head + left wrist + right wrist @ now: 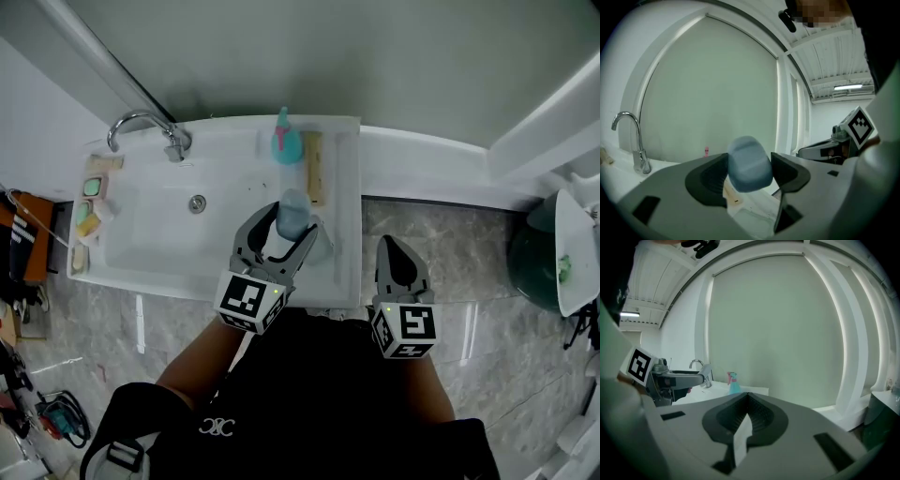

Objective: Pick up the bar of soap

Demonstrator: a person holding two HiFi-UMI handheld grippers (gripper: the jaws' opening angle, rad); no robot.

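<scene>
Abutting green wall [375,56], sink [150,239] beneath soap [292,217].

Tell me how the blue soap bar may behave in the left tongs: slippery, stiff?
Probably slippery: the soap bar has smooth rounded edges, and the left tongs pinch only its sides. It seems stiff: no dent shows where they press.

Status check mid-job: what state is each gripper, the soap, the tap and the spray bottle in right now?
left gripper: shut on the bar of soap.
bar of soap: clamped between the left jaws, held off the sink.
right gripper: shut, nothing between its jaws.
faucet: no water seen running.
spray bottle: upright on the sink's back rim.
</scene>
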